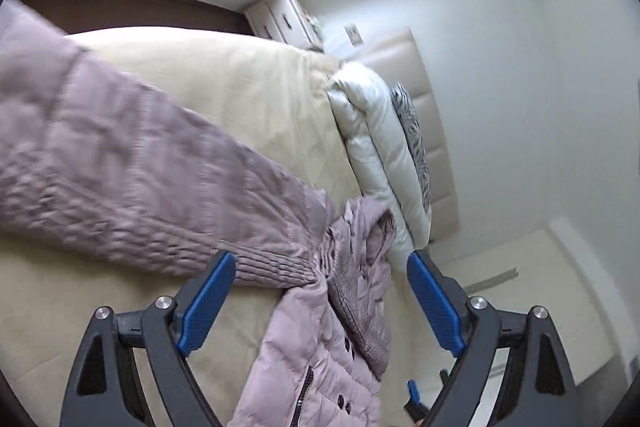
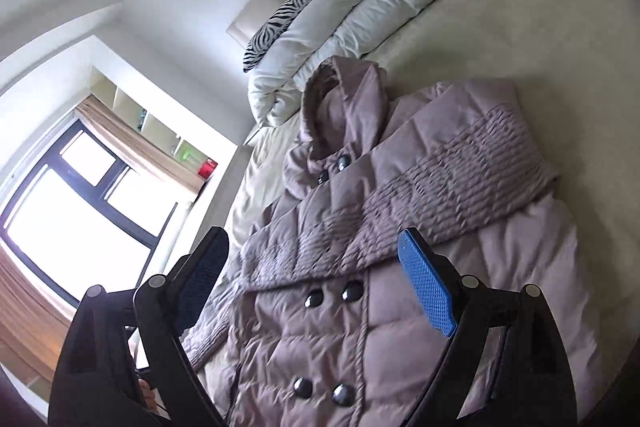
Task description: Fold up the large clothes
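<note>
Coat (image 2: 400,227) flat on bed (image 2: 540,7)

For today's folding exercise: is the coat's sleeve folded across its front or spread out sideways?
Folded across: the ribbed sleeve lies diagonally over the coat and its buttoned front.

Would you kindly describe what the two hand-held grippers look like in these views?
Both look alike. The left hand-held gripper has a black plastic frame of angled linkage arms, joined by round silver pivot pins, and two long fingers faced with blue textured pads. The right hand-held gripper has the same black frame, silver pins and blue cross-hatched pads. No cables, sleeves or markings show.
</note>
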